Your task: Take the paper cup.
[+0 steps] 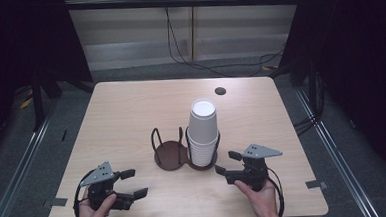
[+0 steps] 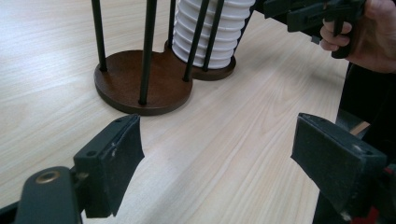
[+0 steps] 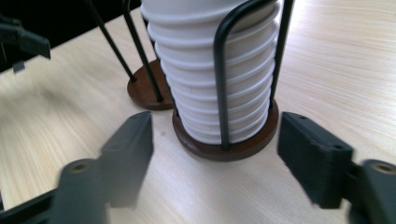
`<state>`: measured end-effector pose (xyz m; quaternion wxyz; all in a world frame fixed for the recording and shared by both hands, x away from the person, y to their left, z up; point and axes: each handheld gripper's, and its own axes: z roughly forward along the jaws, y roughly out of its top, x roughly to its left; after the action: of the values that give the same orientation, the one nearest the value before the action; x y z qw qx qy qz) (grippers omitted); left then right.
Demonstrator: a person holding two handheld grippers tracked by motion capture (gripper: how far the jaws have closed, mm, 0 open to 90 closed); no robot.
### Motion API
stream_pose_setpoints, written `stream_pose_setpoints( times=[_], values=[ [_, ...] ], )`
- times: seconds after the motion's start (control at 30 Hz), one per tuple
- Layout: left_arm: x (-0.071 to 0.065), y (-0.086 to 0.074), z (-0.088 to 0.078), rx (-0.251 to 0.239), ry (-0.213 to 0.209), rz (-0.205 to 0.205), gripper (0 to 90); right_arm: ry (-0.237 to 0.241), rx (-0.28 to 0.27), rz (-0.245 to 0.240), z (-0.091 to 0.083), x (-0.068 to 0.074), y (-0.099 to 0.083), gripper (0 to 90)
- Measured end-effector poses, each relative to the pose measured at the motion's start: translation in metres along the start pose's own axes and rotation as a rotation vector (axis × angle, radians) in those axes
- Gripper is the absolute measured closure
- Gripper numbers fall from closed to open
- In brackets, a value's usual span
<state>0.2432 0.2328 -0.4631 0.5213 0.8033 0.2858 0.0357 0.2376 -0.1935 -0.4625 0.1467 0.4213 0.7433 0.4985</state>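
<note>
High view, worktop (image 1: 131, 116): light wood, with a small dark round hole (image 1: 220, 91) near its far edge, upper centre of the frame.
High view, holder (image 1: 171, 153): a dark brown two-ring base with black wire uprights, at mid-frame; its left ring is bare.
High view, cup stack (image 1: 203, 133): white cups nested upside down in the holder's right ring, rising well above the wires.
High view, left claw (image 1: 131, 184): lower left of the frame, held in a hand (image 1: 94, 211), jaws spread apart with nothing between them, pointing right.
High view, right claw (image 1: 228, 163): lower right of the frame, held in the other hand (image 1: 260, 197), jaws apart and empty, pointing left at the stack's foot, near it but not touching.
Left gripper view: both jaws stand wide at the bottom of the frame over bare worktop; the holder sits at upper left, the right claw and its hand at upper right.
Right gripper view: jaws wide open at the bottom corners, the left one blurred; the stack and its ring lie at centre frame, just beyond them.
</note>
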Motion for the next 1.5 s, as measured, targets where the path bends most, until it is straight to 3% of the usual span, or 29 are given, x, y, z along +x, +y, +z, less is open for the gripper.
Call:
stream_pose_setpoints(
  times=[0.17, 0.27, 0.37, 0.5, 0.53, 0.63, 0.67, 0.73, 0.83, 0.87, 1.03, 1.13, 1.17, 1.5],
  values=[
    [0.001, 0.001, 0.0, 0.005, -0.002, 0.001, 16.2, -0.002, -0.025, -0.003, -0.003, -0.001, 0.0, 30.2],
    [0.002, 0.001, 0.001, 0.017, -0.007, 0.003, 16.1, 0.004, 0.006, -0.018, -0.005, -0.001, 0.004, 31.6],
    [0.002, 0.001, 0.001, 0.019, -0.01, 0.003, 16.1, -0.063, 0.013, -0.067, -0.005, 0.003, 0.006, 31.5],
    [0.002, 0.002, 0.0, 0.013, -0.008, 0.001, 16.5, -0.063, -0.042, -0.097, -0.008, 0.007, 0.01, 31.4],
    [0.001, 0.003, -0.003, -0.014, -0.009, 0.004, 16.7, -0.061, -0.036, -0.088, -0.009, 0.008, 0.014, 31.0],
    [0.0, 0.003, -0.004, 0.003, -0.022, 0.009, 16.7, -0.052, -0.033, -0.077, -0.011, 0.01, 0.017, 28.7],
    [0.0, 0.002, -0.004, 0.004, -0.019, 0.019, 16.6, -0.015, -0.023, -0.041, -0.013, 0.009, 0.021, 22.2],
    [0.0, 0.002, -0.003, 0.005, -0.019, 0.02, 16.6, -0.007, -0.005, -0.032, -0.014, 0.009, 0.024, 20.8],
    [0.0, 0.002, -0.002, 0.009, -0.022, 0.017, 16.6, 0.002, 0.003, -0.044, -0.015, 0.009, 0.028, 20.9],
    [0.001, 0.002, 0.0, 0.014, -0.021, 0.014, 16.6, 0.032, 0.015, -0.039, -0.014, 0.009, 0.031, 20.9],
    [0.002, 0.002, -0.002, 0.017, -0.026, 0.014, 16.6, 0.066, 0.028, -0.045, -0.013, 0.011, 0.039, 20.9],
    [0.003, 0.001, -0.007, -0.006, -0.017, -0.002, 16.9, 0.078, 0.006, -0.049, -0.013, 0.013, 0.043, 21.3],
    [0.004, 0.001, -0.009, -0.01, -0.007, 0.001, 16.9, 0.11, -0.017, -0.044, -0.012, 0.014, 0.047, 23.1],
    [0.004, 0.001, -0.008, 0.0, -0.011, 0.009, 16.9, 0.107, -0.036, -0.041, -0.012, 0.016, 0.067, 19.9]
  ],
)
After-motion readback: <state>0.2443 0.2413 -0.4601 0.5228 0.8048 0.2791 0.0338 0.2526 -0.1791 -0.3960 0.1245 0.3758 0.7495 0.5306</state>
